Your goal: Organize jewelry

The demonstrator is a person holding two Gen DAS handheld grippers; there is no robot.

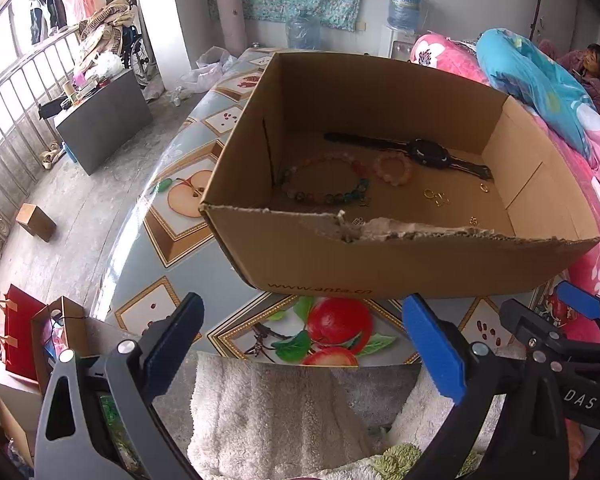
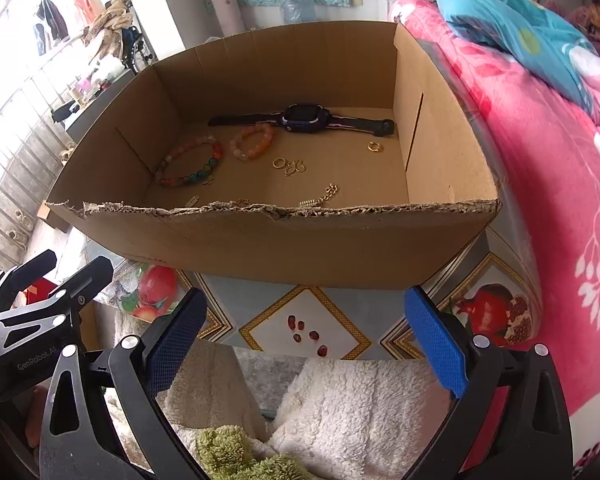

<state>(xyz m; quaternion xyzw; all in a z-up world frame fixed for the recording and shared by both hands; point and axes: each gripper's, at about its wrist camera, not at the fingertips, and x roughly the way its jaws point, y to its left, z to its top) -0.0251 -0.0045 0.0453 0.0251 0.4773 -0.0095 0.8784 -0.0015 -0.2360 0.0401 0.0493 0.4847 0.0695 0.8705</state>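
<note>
An open cardboard box [image 1: 380,264] [image 2: 260,240] stands on the fruit-patterned table. Inside lie a black watch [image 1: 424,152] [image 2: 304,117], a multicoloured bead bracelet [image 1: 324,180] [image 2: 192,164], a pink bead bracelet [image 1: 394,166] [image 2: 252,142], small gold rings [image 1: 436,197] [image 2: 290,165], one gold ring [image 2: 374,146] and a gold chain [image 2: 324,197]. My left gripper [image 1: 304,344] is open and empty, just short of the box's near wall. My right gripper [image 2: 306,340] is open and empty, also just short of the box.
The table [image 1: 172,264] [image 2: 304,320] drops off at its left edge to the floor. A pink blanket bed [image 2: 540,160] lies right of the box. White fluffy fabric [image 2: 360,408] sits below both grippers. A red bag [image 1: 20,336] stands lower left.
</note>
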